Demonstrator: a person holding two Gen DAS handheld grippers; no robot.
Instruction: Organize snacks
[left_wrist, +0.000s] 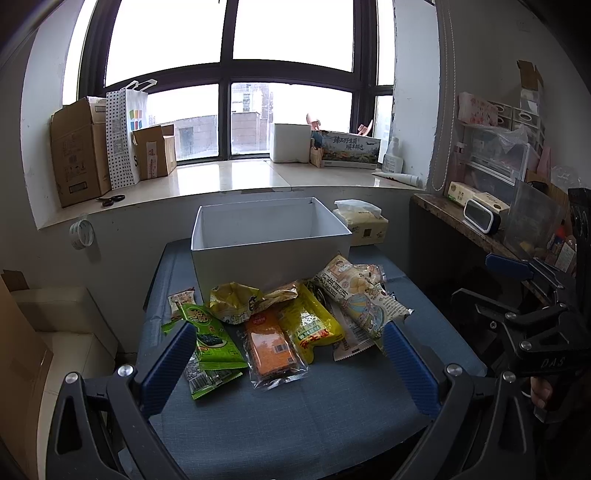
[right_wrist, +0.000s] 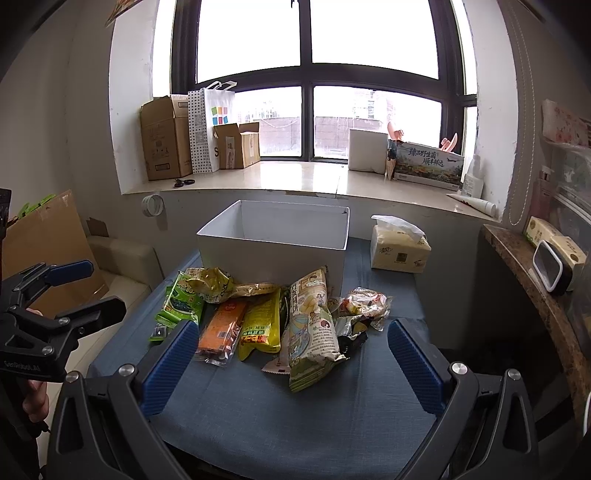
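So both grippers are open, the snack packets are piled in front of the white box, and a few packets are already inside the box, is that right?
Not quite. The white rectangular box shows only bare inner walls in both wrist views; no packets show inside it. The rest holds: the left gripper and right gripper are open, and the pile of snack packets lies in front of the box.

I count one white box (left_wrist: 269, 254), one tissue pack (left_wrist: 364, 227), two green packets (left_wrist: 210, 336), one orange (left_wrist: 271, 345), one yellow (left_wrist: 312, 325), on my bench (left_wrist: 295, 424).
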